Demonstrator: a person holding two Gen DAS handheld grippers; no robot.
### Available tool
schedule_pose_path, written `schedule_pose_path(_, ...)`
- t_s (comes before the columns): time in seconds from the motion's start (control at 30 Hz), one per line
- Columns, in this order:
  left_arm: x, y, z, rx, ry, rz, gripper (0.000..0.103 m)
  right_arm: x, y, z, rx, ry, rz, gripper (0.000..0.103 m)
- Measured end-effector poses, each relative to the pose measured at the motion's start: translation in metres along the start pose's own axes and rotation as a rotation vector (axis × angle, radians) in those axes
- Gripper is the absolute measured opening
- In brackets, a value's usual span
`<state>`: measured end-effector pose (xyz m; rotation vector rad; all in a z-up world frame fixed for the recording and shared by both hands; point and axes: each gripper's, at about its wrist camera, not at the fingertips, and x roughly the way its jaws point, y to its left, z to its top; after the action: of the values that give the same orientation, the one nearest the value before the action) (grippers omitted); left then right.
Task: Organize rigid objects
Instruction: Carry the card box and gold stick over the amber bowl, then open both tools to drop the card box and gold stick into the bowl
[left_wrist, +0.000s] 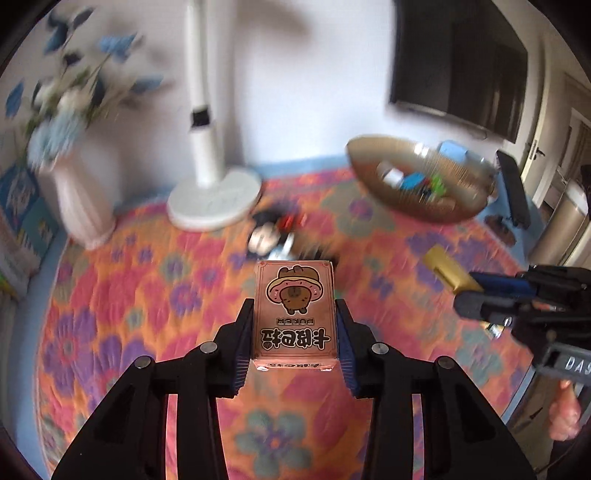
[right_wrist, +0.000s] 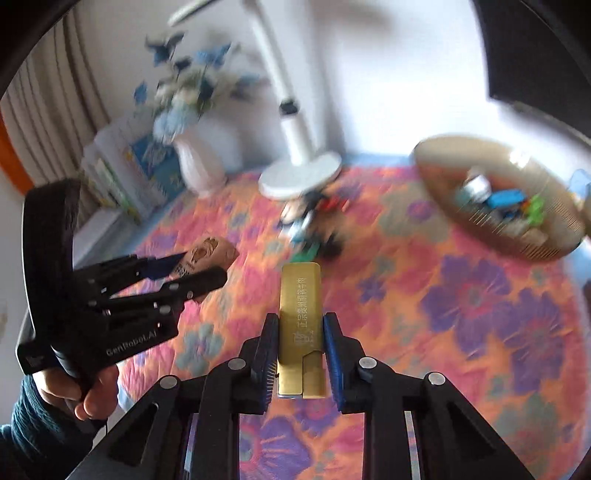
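My left gripper (left_wrist: 294, 308) is shut on a pink card box (left_wrist: 295, 310) printed with a cartoon animal and holds it above the flowered bedspread (left_wrist: 147, 295). In the right wrist view the left gripper (right_wrist: 195, 267) shows at the left with the card box (right_wrist: 208, 253). My right gripper (right_wrist: 301, 321) is shut on a flat gold box (right_wrist: 300, 314) with dark lettering. It also shows in the left wrist view (left_wrist: 465, 290), at the right, with the gold box (left_wrist: 448, 267). A woven basket (left_wrist: 417, 177) holding several small items sits at the far right.
A white fan stand (left_wrist: 212, 192) and a white vase of blue flowers (left_wrist: 81, 199) stand at the back. A small pile of toys (left_wrist: 273, 232) lies in front of the fan base. A dark TV (left_wrist: 461, 62) hangs on the wall. Books (right_wrist: 122, 173) lean at the left.
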<state>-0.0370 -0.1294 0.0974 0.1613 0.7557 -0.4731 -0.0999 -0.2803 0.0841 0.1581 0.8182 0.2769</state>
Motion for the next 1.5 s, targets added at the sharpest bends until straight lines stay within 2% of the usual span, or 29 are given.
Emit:
schedule_pose_path(0.1,-0.003,-0.023,0.041,0.036,-0.055,-0.027,0.037,-0.024,-0.021,0.023,0.005,-0.066,-0.090,0.023)
schedule_pose_path(0.27,0.002,-0.057,0.103,0.069,-0.106,-0.099,0.037,-0.068,-0.077,0.066,0.108,-0.150,-0.209,0.023)
schedule_pose_path(0.37,0.013,-0.072,0.134,0.036,-0.111,-0.151,0.037,-0.089,-0.109,0.087,0.186,-0.182,-0.260,0.023)
schedule_pose_path(0.5,0.042,-0.090,0.156,0.017,-0.087,-0.195,0.037,-0.103,-0.144,0.107,0.260,-0.214,-0.303,0.023)
schedule_pose_path(0.67,0.081,-0.110,0.151,0.029,-0.020,-0.207,0.037,-0.086,-0.180,0.108,0.328,-0.173,-0.319,0.023)
schedule_pose_path(0.8,0.115,-0.119,0.140,0.023,0.045,-0.215,0.037,-0.057,-0.197,0.095,0.346,-0.104,-0.334,0.023)
schedule_pose_path(1.03,0.138,-0.129,0.134,0.052,0.086,-0.214,0.038,-0.024,-0.212,0.087,0.350,-0.041,-0.344,0.023)
schedule_pose_path(1.1,0.141,-0.128,0.134,0.046,0.088,-0.214,0.048,-0.019,-0.212,0.089,0.326,-0.036,-0.358,0.023)
schedule_pose_path(1.13,0.140,-0.127,0.134,0.036,0.089,-0.214,0.068,-0.018,-0.211,0.089,0.317,-0.031,-0.375,0.023)
schedule_pose_path(1.17,0.137,-0.124,0.135,0.023,0.079,-0.210,0.083,-0.017,-0.211,0.090,0.316,-0.029,-0.385,0.024)
schedule_pose_path(1.27,0.123,-0.114,0.139,0.005,0.044,-0.209,0.084,-0.022,-0.208,0.088,0.318,-0.032,-0.369,0.031)
schedule_pose_path(1.33,0.113,-0.107,0.140,-0.007,0.038,-0.216,0.084,-0.029,-0.200,0.087,0.309,-0.042,-0.364,0.048)
schedule_pose_path(1.4,0.097,-0.097,0.138,-0.020,0.018,-0.210,0.084,-0.035,-0.193,0.087,0.301,-0.057,-0.369,0.056)
schedule_pose_path(1.5,0.074,-0.082,0.135,-0.039,-0.013,-0.194,0.084,-0.047,-0.175,0.088,0.288,-0.082,-0.346,0.056)
